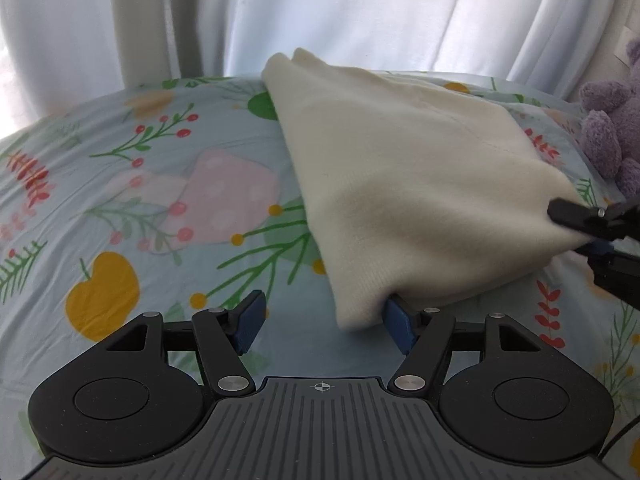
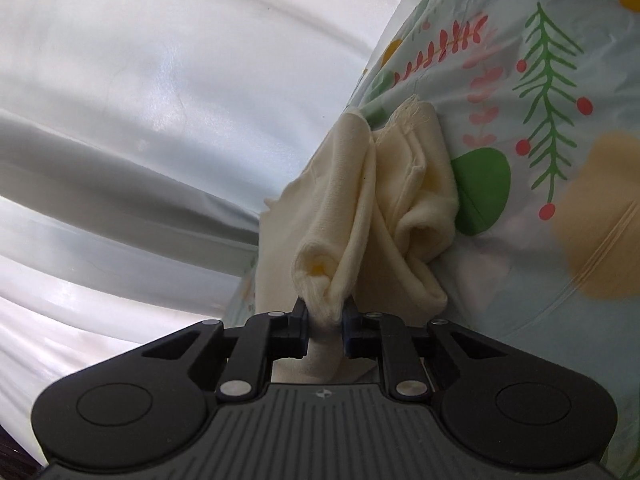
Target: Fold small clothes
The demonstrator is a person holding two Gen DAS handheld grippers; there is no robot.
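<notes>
- White curtains (image 1: 360,12) hang behind a floral sheet (image 1: 100,200); a purple plush (image 1: 612,120) sits far right.
- Cream garment (image 1: 400,184) lies mid-sheet, loosely doubled over — not yet a neat fold.
- Right gripper (image 2: 325,316) pinches its bunched corner, lifting it.
- Left gripper (image 1: 322,320) gapes wide at the near hem, gripping nothing — more folding remains.

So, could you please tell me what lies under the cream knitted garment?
The cream knitted garment lies on a pale blue floral bedsheet, whose print shows around it. Whatever is beneath its middle is covered and cannot be seen.
</notes>
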